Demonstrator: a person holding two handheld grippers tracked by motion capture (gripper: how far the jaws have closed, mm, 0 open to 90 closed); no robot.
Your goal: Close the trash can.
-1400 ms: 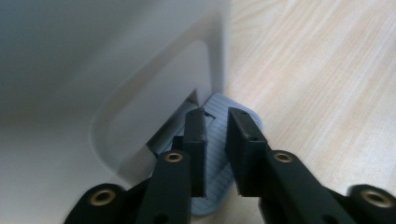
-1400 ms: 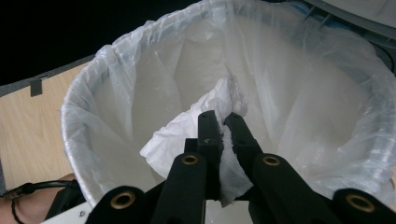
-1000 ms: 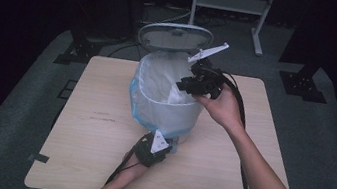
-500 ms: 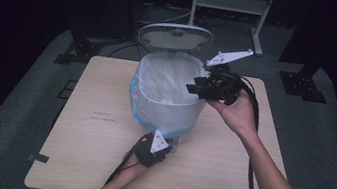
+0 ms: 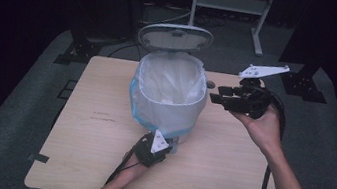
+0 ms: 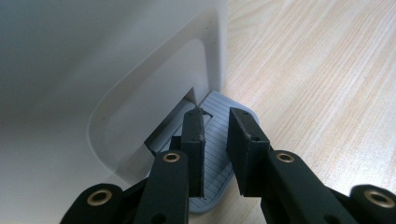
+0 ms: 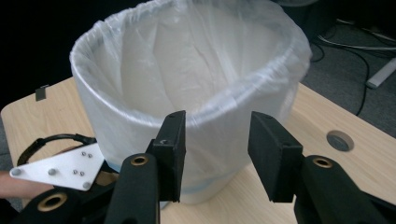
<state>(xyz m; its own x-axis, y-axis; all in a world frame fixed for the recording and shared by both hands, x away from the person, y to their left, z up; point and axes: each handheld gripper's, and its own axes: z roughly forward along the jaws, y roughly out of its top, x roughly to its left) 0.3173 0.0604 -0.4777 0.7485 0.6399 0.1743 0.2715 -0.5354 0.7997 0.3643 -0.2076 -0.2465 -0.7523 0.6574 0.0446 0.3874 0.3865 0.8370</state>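
A white pedal bin lined with a clear bag stands mid-table, its lid tipped up at the back. My left gripper is low at the bin's near foot. In the left gripper view its jaws stand nearly together, shut, resting on the grey ribbed pedal with nothing between them. My right gripper hovers to the right of the bin, apart from it, pointing at its rim. Its jaws have just been opening and hold nothing; the bag-covered rim lies beyond them.
The wooden table has a round cable hole right of the bin and a bit of tape at its near left corner. Black stands and a metal rack are on the dark floor behind.
My right gripper has drawn away from the bin's rim to the right, and its jaws have widened. The left gripper has stayed at the pedal, and the lid stays up.
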